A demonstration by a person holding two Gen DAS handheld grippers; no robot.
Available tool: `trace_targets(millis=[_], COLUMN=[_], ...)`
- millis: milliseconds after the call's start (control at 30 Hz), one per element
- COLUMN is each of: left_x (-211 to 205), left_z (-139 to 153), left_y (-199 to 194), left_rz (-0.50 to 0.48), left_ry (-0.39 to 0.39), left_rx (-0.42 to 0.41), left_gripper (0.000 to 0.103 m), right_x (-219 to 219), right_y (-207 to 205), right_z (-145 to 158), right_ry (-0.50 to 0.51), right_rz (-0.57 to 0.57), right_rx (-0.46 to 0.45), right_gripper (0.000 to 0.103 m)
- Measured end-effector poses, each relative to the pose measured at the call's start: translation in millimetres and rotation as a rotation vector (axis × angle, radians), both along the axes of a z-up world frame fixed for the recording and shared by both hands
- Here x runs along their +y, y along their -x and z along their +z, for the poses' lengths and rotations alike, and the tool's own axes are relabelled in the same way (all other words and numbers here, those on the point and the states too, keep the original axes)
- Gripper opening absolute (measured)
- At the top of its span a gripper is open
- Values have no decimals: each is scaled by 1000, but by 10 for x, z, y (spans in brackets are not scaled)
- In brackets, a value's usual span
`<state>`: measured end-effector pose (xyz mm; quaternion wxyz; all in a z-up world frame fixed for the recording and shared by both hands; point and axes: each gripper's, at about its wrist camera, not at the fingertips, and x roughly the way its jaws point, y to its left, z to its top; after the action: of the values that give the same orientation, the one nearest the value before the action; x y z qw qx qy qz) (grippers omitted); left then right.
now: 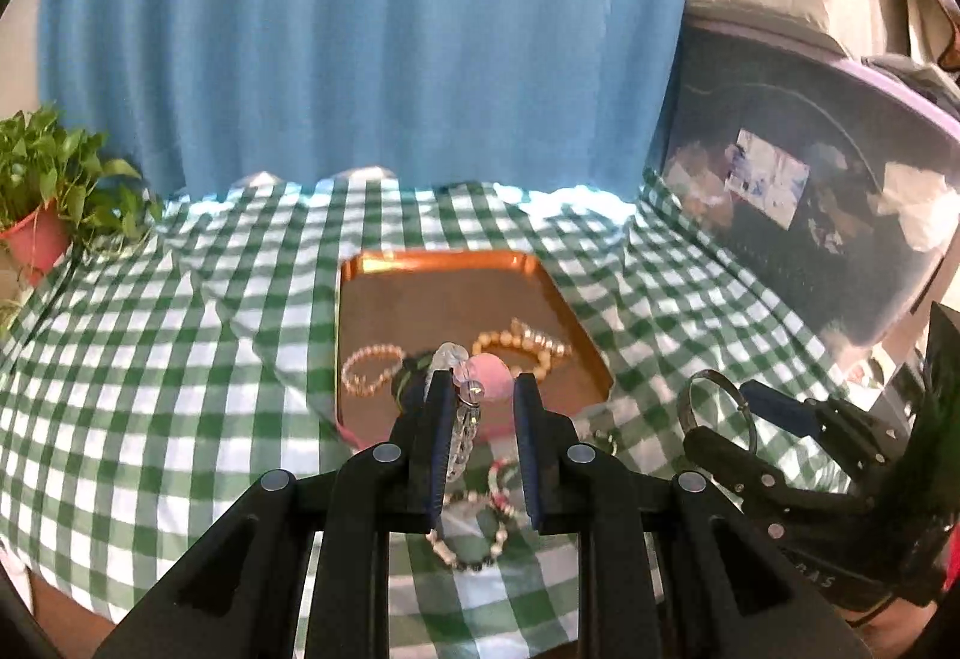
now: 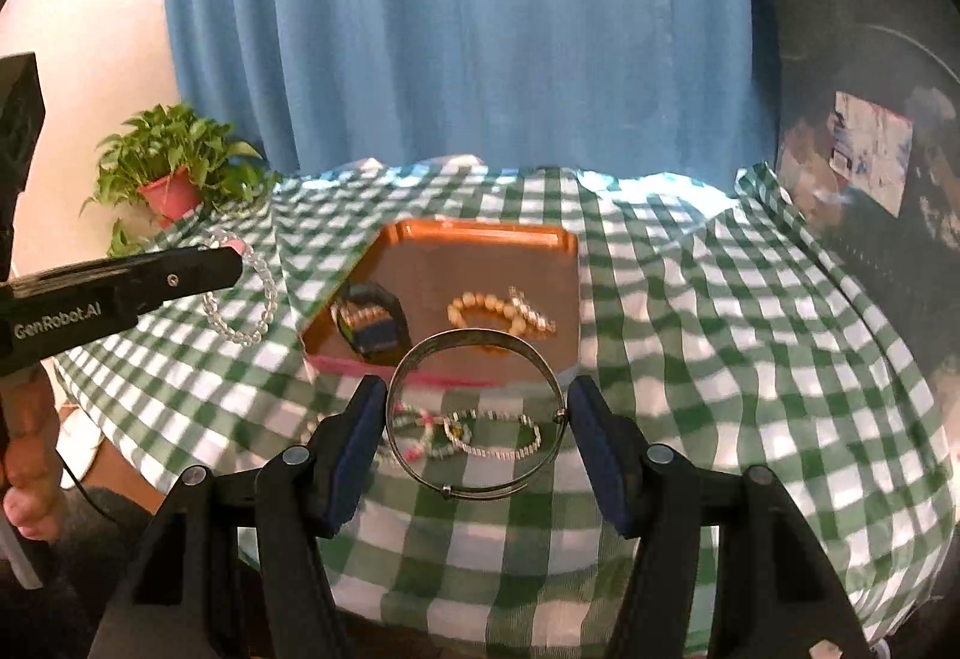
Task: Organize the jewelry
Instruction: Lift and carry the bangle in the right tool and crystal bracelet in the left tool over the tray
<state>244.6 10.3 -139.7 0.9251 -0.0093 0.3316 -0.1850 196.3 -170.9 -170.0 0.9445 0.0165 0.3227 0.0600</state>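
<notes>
My left gripper (image 1: 480, 383) is shut on a clear bead bracelet (image 1: 459, 401) with a pink bead, held above the near edge of a copper tray (image 1: 468, 262). In the right wrist view that bracelet (image 2: 240, 299) dangles from the left gripper's tip (image 2: 237, 258). My right gripper (image 2: 477, 389) is shut on a silver bangle (image 2: 414, 359), which spans its two pads. The tray (image 2: 480, 230) holds a beige bead bracelet (image 2: 480, 305), a dark watch (image 2: 375, 323) and a thin chain. Several bead bracelets (image 2: 480, 434) lie on the checked cloth in front of the tray.
A green and white checked cloth (image 2: 720, 335) covers the table. A potted plant (image 2: 171, 179) stands at the back left, and a dark plastic bin (image 1: 810, 215) at the right. A blue curtain (image 1: 360, 29) hangs behind. A hand (image 2: 30, 449) grips the left tool.
</notes>
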Motion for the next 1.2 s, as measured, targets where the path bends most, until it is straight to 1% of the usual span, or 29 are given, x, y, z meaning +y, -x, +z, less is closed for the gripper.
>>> trace_targets(millis=[67, 200, 300, 400, 467, 500, 567, 600, 667, 733, 833, 933, 1000, 1067, 1133, 1200], left_x=[-5, -19, -46, -59, -53, -32, 24, 36, 14, -4, -5, 46, 95, 134, 143, 157], left_z=[70, 200, 305, 442, 544, 606, 710, 756, 812, 817, 738, 496, 264, 50, -171, -336], left_y=[-41, -126, -178, -227, -262, -289, -320, -343, -406, -504, -679, -866, -993, -1129, -1285, -1400], left_rz=[-1, -9, -12, -22, -27, -38, -80, -88, -83, -80, -62, -29, -7, 7, 12, 12], left_ry=[-7, -13, -21, -19, -5, 20, 95, 112, 97, 99, 106, 132, 148, 158, 145, 132], left_rx=[-16, -54, -97, -151, -185, -203, -242, -262, -292, -297, -283, -234, -186, -137, -91, -63], left_gripper=[21, 21, 21, 21, 21, 21, 21, 21, 21, 21, 21, 21, 21, 21, 21, 21], right_x=[-22, -12, -9, -4, -38, -70, -113, -131, -145, -129, -74, -46, -52, -91, -130, -140], right_y=[-61, -170, -271, -393, -492, -551, -659, -722, -828, -914, -1050, -1175, -1263, -1368, -1480, -1572], right_z=[110, 270, 375, 479, 545, 580, 632, 654, 676, 677, 647, 548, 426, 231, -8, -210], right_ry=[-12, -4, 0, 32, 53, 48, 33, 24, 12, 7, 11, 9, 5, -23, -57, -66], right_rz=[4, 13, 25, 41, 36, 35, 33, 34, 36, 47, 67, 81, 85, 91, 95, 106], right_rx=[-12, -37, -59, -89, -109, -116, -124, -129, -135, -135, -140, -140, -129, -98, -53, -16], right_gripper=[58, 58, 58, 58, 58, 58, 58, 58, 58, 58, 58, 58, 58, 58, 58, 58])
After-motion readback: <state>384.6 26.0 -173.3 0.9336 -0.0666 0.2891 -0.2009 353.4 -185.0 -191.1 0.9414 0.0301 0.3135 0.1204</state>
